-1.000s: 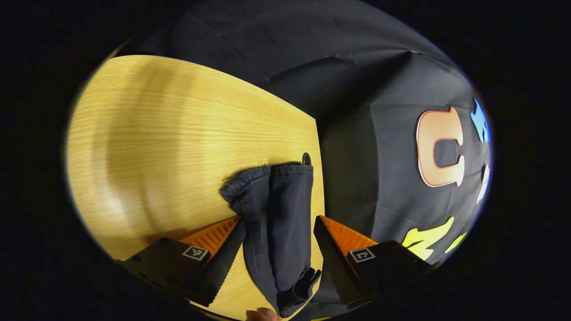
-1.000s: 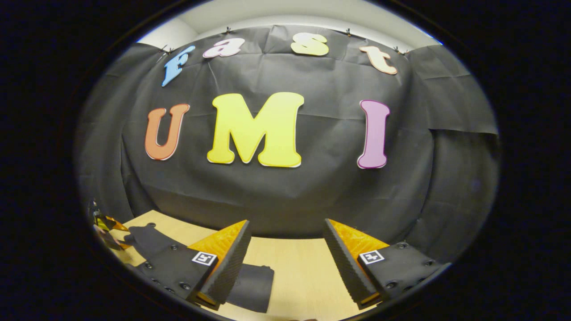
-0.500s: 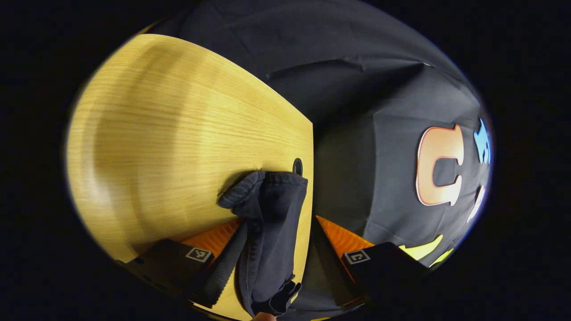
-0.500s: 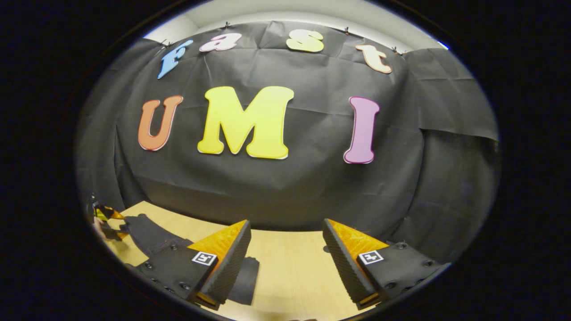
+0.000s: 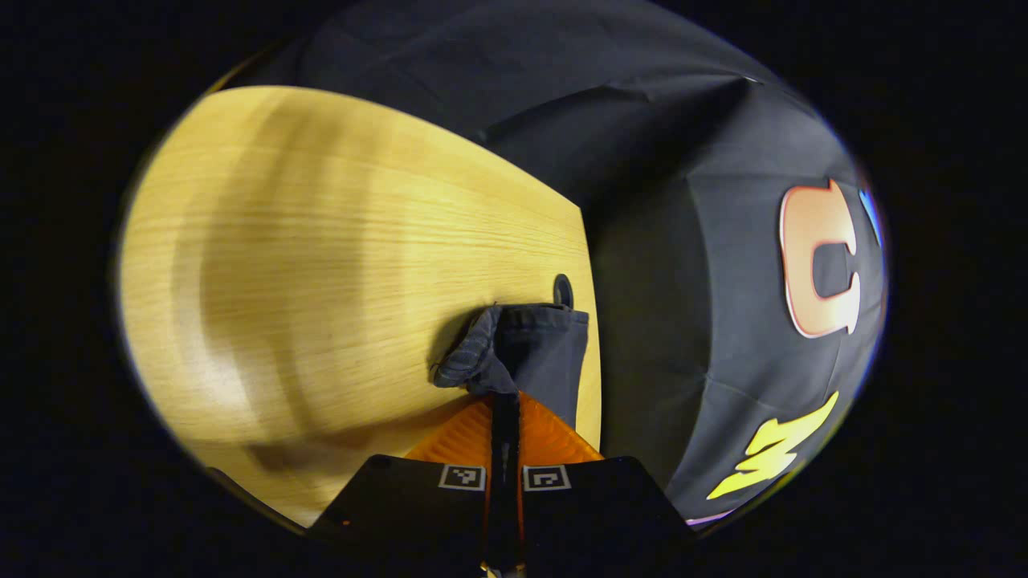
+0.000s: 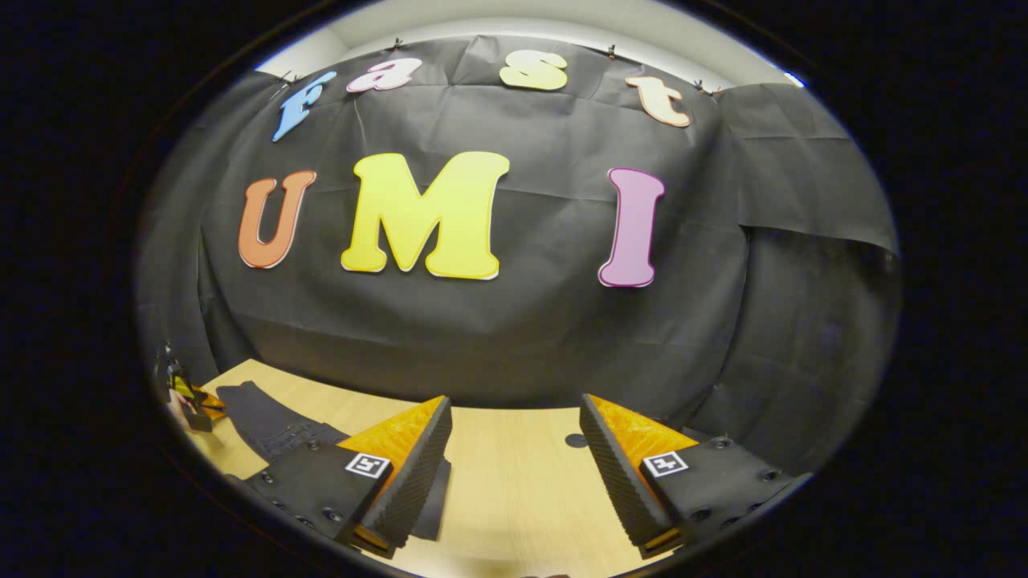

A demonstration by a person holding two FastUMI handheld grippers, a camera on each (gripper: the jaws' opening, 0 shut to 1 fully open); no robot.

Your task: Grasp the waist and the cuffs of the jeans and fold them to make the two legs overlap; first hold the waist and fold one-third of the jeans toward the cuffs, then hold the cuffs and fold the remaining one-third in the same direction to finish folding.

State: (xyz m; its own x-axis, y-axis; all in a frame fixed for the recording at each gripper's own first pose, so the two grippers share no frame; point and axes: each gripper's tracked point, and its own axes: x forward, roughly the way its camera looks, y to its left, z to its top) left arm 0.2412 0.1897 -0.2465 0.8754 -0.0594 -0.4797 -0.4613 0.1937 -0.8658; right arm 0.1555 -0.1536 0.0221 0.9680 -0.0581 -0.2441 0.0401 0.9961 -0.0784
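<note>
The light wooden table [image 5: 305,265] carries the dark denim jeans [image 5: 530,349], which lie along its far edge by a small round black hole [image 5: 563,289] in the left gripper view. The left gripper [image 5: 504,413] has its orange fingers clenched on a bunched end of the fabric, likely the cuffs. The right gripper [image 6: 514,449] hovers spread and empty above the table, jeans just beside its left finger. The grasping step looks half done; next, the right gripper needs a hold on the jeans' other end.
</note>
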